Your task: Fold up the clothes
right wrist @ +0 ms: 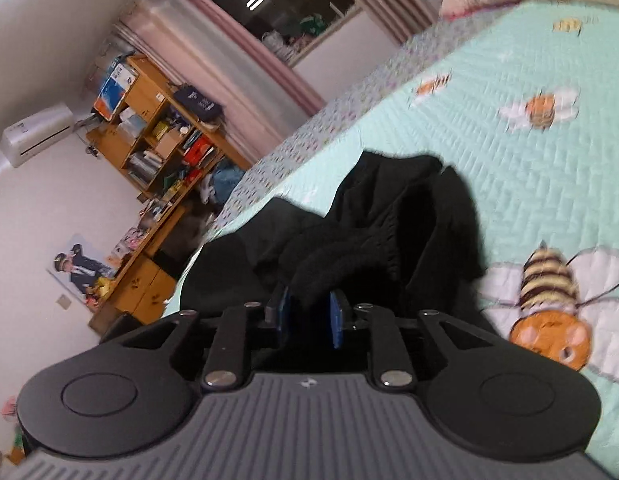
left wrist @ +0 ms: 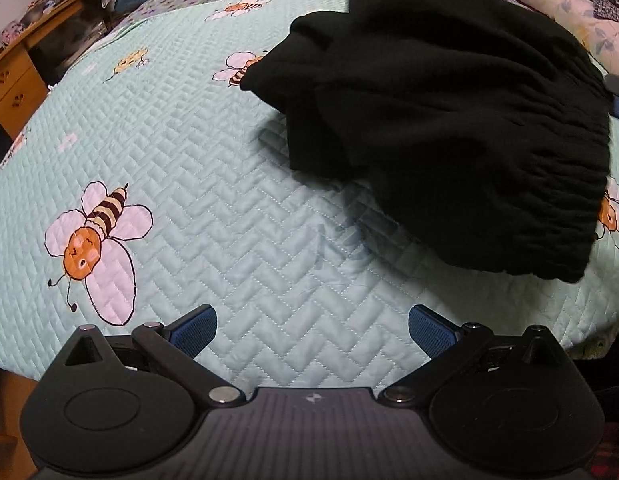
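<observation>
Black grippers, ribbed grey bodies, blue-padded jaws, silver pivot screws.

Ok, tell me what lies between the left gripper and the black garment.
Only bare quilted bedspread: in the left wrist view, nothing sits between the open left gripper and the black garment.

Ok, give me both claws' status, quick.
Left claw: open, empty, over the bee quilt.
Right claw: closed on the black garment.

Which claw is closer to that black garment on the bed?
The right claw: it is shut on a fold of the black garment. The left claw is open over the bare bedspread, short of the garment.
</observation>
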